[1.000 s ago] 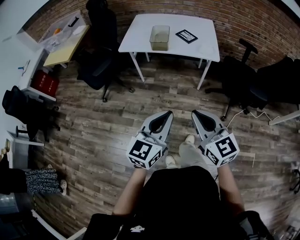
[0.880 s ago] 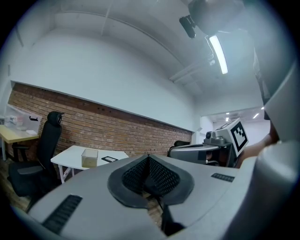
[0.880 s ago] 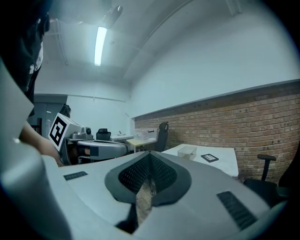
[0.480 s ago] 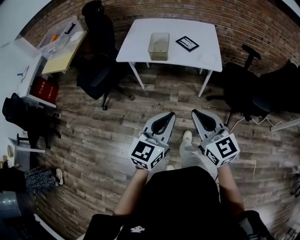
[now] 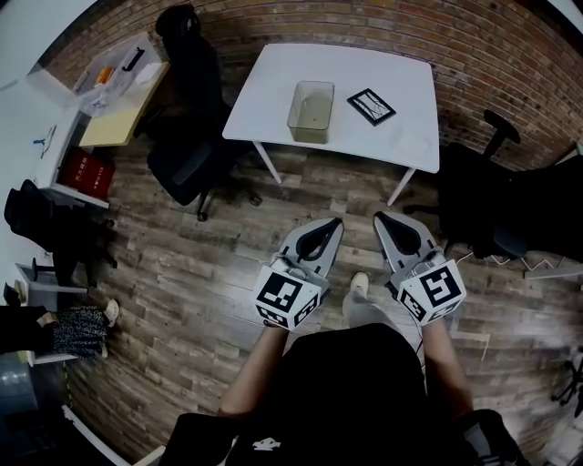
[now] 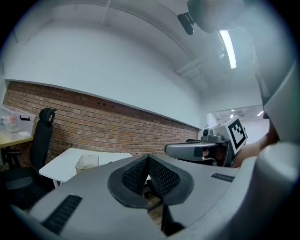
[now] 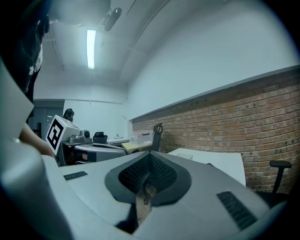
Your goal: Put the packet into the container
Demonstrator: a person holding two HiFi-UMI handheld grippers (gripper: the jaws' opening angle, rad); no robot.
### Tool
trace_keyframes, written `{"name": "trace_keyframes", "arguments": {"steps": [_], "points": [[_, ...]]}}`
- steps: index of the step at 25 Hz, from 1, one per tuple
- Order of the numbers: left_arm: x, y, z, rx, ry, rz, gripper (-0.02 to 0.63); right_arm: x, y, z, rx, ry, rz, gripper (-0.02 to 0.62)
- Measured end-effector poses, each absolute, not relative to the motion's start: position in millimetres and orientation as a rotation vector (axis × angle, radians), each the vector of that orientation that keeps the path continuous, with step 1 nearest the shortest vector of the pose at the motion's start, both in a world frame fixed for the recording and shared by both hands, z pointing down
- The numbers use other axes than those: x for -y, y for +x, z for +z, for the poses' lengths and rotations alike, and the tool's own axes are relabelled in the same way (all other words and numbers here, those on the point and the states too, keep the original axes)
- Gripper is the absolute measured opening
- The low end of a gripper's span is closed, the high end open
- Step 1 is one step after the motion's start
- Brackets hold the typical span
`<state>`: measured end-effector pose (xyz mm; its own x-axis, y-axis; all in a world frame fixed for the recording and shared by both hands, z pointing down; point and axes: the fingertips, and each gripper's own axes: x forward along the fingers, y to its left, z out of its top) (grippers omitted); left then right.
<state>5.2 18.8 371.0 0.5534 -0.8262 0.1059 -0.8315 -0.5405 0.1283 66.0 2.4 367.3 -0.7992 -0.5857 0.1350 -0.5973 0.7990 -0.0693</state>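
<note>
Your left gripper and right gripper are both pressed together and empty, probably because nothing's within reach. The packet lies on the counter beside the open container, well apart from you.

A white table stands against a brick wall, a black chair beside it.

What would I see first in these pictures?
The grey left hand-held gripper and right hand-held gripper, both shut and empty, stick out over the wooden floor. Ahead, a white rectangular table by the brick wall holds a clear plastic container and a flat black packet.
</note>
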Motion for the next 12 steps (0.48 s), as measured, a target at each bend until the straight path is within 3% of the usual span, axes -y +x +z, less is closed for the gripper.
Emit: {"name": "trace_keyframes", "arguments": {"steps": [12], "points": [[83, 28, 371, 1.436, 2.600, 0.097, 0.008, 104, 79, 373, 2.900, 0.867, 0.204, 0.005]]}}
